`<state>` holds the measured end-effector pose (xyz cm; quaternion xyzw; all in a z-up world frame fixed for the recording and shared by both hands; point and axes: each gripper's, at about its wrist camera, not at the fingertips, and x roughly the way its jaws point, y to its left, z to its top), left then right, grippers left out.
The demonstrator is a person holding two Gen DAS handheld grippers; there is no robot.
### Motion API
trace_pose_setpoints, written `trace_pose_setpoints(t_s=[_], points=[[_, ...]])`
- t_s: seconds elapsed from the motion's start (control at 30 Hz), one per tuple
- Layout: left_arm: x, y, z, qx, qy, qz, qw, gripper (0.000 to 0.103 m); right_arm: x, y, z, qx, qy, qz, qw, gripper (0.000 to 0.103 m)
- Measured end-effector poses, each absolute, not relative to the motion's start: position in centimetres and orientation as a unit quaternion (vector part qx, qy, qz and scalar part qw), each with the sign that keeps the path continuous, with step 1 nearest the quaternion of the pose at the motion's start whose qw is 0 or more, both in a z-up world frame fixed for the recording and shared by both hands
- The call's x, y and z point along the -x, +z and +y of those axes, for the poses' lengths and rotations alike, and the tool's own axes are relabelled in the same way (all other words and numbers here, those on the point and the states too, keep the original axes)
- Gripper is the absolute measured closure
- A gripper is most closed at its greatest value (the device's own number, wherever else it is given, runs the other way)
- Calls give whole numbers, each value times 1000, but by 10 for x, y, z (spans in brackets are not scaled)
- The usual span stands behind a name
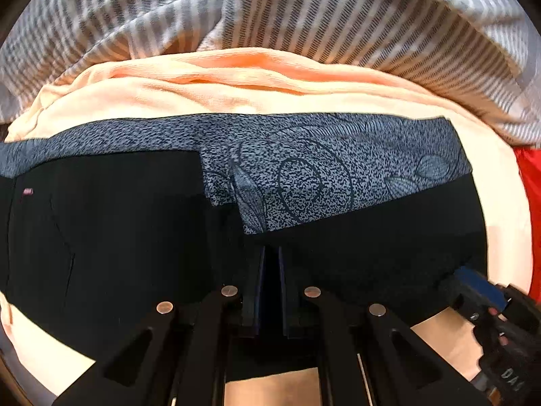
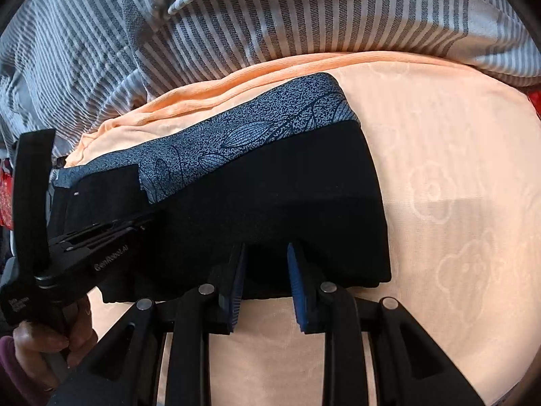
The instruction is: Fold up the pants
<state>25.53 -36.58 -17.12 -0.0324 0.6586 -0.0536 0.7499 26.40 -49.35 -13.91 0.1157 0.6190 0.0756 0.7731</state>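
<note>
**Black pants folded on the peach sheet, both grippers at the near edge**

Nearest to us, in the left wrist view, the left gripper has its two blue-padded fingers close together, with a narrow dark gap between them; we cannot tell if they pinch the cloth or only rest on it. In the right wrist view the right gripper has its fingers apart, and the near edge of the pants lies between the fingertips, not squeezed.

The pants are black and lie folded in a compact bundle on the peach bed sheet, which carries a faint flower pattern. Along the far side of the bundle runs a speckled blue-grey waistband printed with leaves and circles.

Behind the sheet, a grey-and-white striped duvet is heaped along the far edge of the bed. A piece of red fabric shows at the right edge.
</note>
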Motion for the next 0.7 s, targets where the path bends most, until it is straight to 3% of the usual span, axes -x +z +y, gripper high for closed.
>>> trace_pose_setpoints(t_s=[0.27, 0.43, 0.7], points=[[-242, -150, -352, 64, -30, 643, 762, 94, -264, -139, -495, -126, 89, 625, 766, 71], [-224, -141, -342, 78, -25, 637, 766, 94, -263, -135, -491, -124, 101, 624, 765, 59], [-198, -142, -329, 103, -13, 648, 755, 94, -262, -125, -484, -108, 118, 632, 758, 53]])
